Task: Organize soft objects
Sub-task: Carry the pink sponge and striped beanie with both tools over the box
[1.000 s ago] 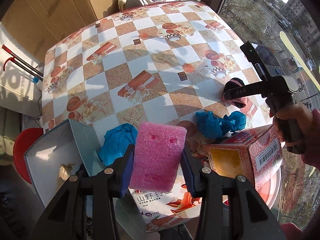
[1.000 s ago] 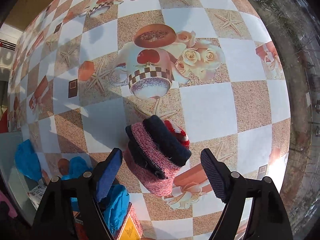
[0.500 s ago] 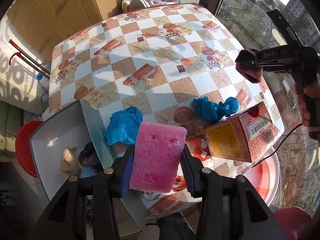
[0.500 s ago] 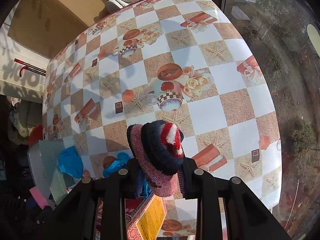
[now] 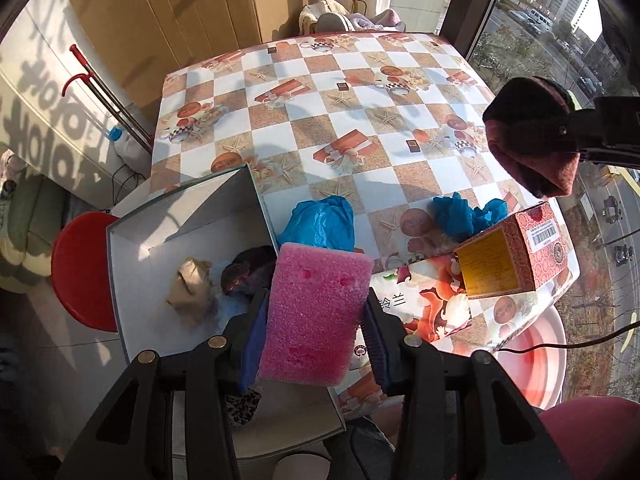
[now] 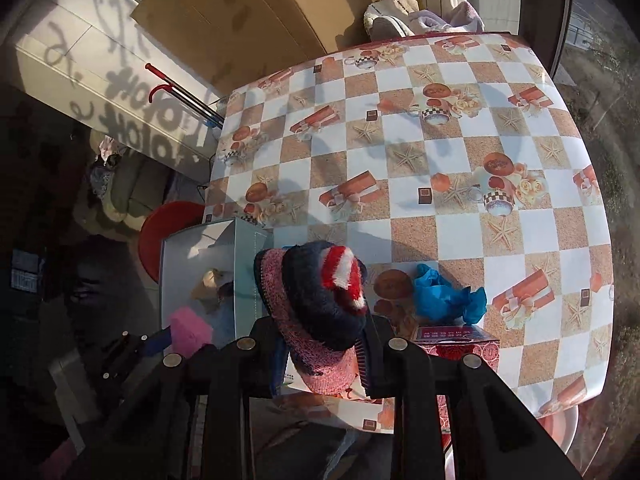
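My left gripper [image 5: 315,320] is shut on a pink sponge [image 5: 320,280], held upright over the near right corner of an open grey box [image 5: 132,280]. A beige soft item [image 5: 192,284] and a dark one [image 5: 244,272] lie inside the box. My right gripper [image 6: 322,344] is shut on a pink and navy knitted hat [image 6: 316,296] with a red and white pompom, held high above the table. In the left wrist view the hat [image 5: 528,148] hangs at the right. The box [image 6: 248,264] sits just left of it in the right wrist view.
On the checked tablecloth [image 5: 360,80] lie two crumpled blue bags [image 5: 320,220] [image 5: 468,212] and a red patterned carton [image 5: 516,252] near the front edge. A red stool [image 5: 80,272] stands left of the box. A pink basin [image 5: 536,364] is below the table's right corner.
The right gripper closed on the hat and lifted it well off the table. The left gripper carried the sponge up and leftward, over the grey box.
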### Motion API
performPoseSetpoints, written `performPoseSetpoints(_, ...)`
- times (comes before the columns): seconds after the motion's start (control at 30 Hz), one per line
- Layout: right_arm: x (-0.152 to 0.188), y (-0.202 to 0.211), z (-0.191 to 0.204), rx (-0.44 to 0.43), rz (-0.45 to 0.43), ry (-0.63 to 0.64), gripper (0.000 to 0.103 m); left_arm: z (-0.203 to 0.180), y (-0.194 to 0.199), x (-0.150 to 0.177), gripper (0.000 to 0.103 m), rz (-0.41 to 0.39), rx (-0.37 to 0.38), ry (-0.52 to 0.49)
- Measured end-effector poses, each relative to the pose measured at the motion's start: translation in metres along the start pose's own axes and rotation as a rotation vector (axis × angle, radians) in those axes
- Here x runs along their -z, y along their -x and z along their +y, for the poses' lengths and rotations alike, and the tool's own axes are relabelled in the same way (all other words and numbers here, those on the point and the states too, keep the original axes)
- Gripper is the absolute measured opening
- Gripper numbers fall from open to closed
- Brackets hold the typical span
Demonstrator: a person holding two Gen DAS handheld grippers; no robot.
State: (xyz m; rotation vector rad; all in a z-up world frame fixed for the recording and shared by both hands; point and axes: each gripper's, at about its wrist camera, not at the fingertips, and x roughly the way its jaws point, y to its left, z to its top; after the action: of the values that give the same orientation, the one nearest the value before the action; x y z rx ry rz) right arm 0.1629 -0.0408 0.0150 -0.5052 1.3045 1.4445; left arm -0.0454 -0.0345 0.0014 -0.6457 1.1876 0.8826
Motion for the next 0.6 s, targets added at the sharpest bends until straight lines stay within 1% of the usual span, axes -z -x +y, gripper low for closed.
performPoseSetpoints(0.17,0.013,-0.035,0.061,-0.050,0.075,0.102,0.029,0.031,0.006,0.021,0.048,-0.005,-0.047,0.073)
performPoseSetpoints(0.33,0.023,-0.063,0.111,-0.072,0.142,0.209,0.029,0.059,0.009,0.042,0.048,-0.007,-0.071,0.144)
performPoseSetpoints(0.43,0.031,-0.077,0.134,-0.064,0.173,0.268,0.030,0.073,0.009,0.055,0.048,0.000,-0.081,0.189)
performPoseSetpoints(0.6,0.049,-0.095,0.159,-0.043,0.228,0.354,0.030,0.089,0.008,0.070,0.048,0.016,-0.090,0.252)
